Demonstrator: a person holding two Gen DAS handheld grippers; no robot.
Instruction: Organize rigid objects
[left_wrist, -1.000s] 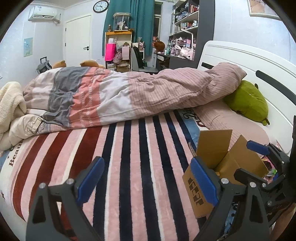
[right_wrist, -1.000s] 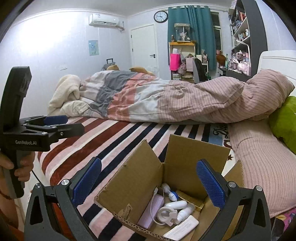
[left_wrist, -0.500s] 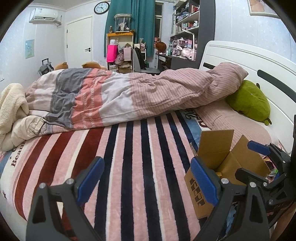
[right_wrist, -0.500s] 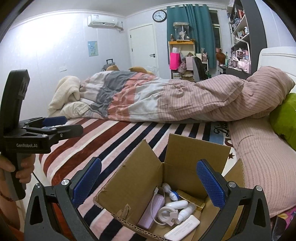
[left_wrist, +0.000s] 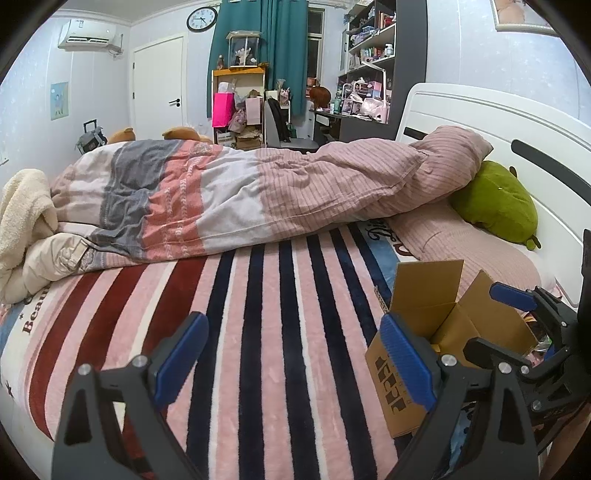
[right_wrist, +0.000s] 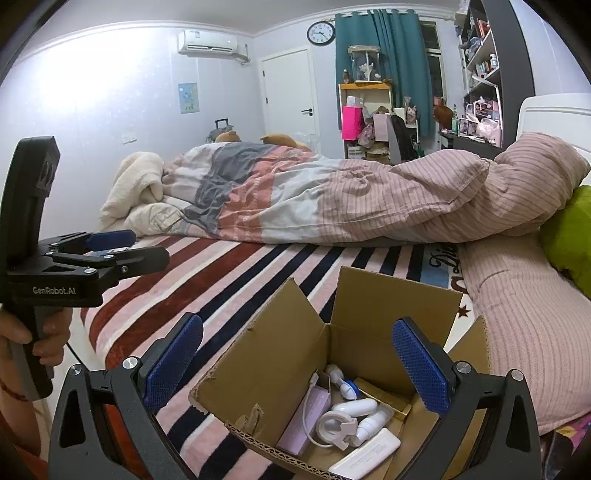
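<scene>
On the striped blanket sits our open cardboard box, holding white bottles and a lilac case. We hold the right gripper above it, jaws spread, nothing grasped. Our left gripper hovers beside it, equally spread and unladen.

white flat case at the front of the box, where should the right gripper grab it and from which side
Come from above. The white flat case lies flat on the floor of the cardboard box, its walls blocking sideways approach. Right gripper should pinch across its narrow width, probably mid-length, clear of the white bottles.
</scene>
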